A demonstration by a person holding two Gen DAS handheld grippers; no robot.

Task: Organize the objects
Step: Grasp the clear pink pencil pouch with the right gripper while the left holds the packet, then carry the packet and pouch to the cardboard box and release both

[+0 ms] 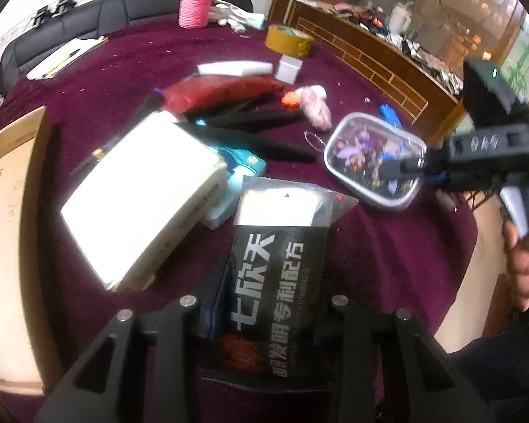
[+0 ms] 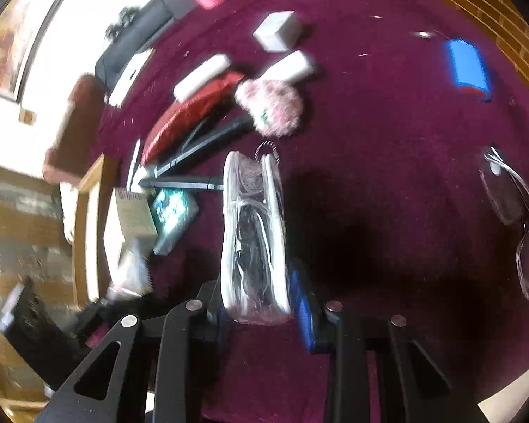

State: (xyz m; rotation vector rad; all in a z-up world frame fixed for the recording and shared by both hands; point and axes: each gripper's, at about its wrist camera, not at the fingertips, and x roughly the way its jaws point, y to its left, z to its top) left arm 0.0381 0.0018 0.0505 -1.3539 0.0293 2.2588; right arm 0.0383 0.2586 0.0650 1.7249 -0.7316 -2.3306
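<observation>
Both pairs of jaws are clenched — left gripper (image 1: 264, 303) on the black packet (image 1: 278, 282), right gripper (image 2: 261, 308) on the clear pouch (image 2: 254, 232) just above the maroon tablecloth (image 2: 388, 141) — where either thin edge-hold could slip.

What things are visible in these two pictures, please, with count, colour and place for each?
black packet: 1, black with white print, in left gripper
clear pouch: 1, transparent with colourful contents, in right gripper
white box: 1, table left
tape roll: 1, yellow, far side
pink cup: 1, far edge
red pouch: 1, centre
glasses: 1, clear, right
tablecloth: 1, maroon
left gripper: 1, black
right gripper: 1, black
hand: 1, right edge
</observation>
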